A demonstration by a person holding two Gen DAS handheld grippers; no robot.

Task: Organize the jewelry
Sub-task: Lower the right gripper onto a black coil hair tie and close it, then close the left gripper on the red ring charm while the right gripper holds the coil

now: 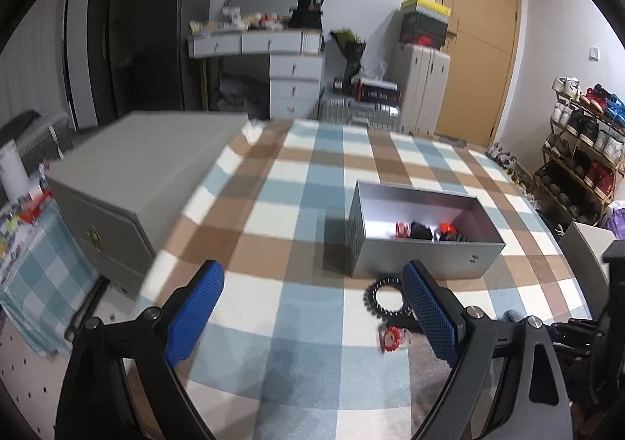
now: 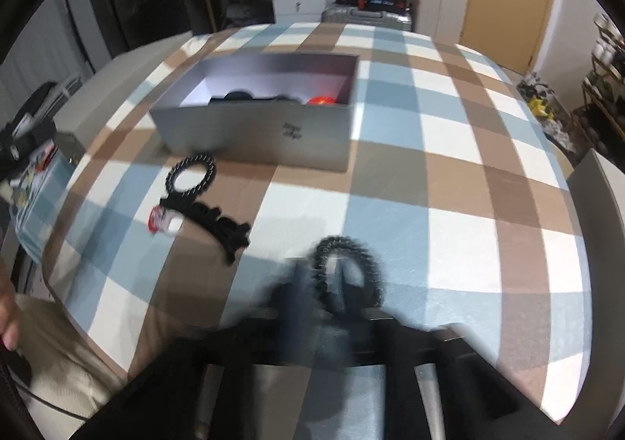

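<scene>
An open silver box (image 1: 425, 256) (image 2: 254, 131) stands on the checked tablecloth with black and red pieces inside. A black beaded bracelet (image 1: 381, 297) (image 2: 191, 176) and a small red and white piece (image 1: 390, 338) (image 2: 166, 221) lie in front of it, with another black piece (image 2: 222, 229) beside them. My left gripper (image 1: 312, 315) is open and empty, above the cloth left of the bracelet. My right gripper (image 2: 332, 291) is blurred and shut on a black beaded bracelet (image 2: 347, 268), held above the cloth before the box.
A closed grey box (image 1: 136, 174) sits at the table's left edge. A white chair back (image 2: 597, 205) stands at the right edge. Behind the table are a dresser (image 1: 273, 61), suitcases (image 1: 422, 84) and a shoe rack (image 1: 578, 151).
</scene>
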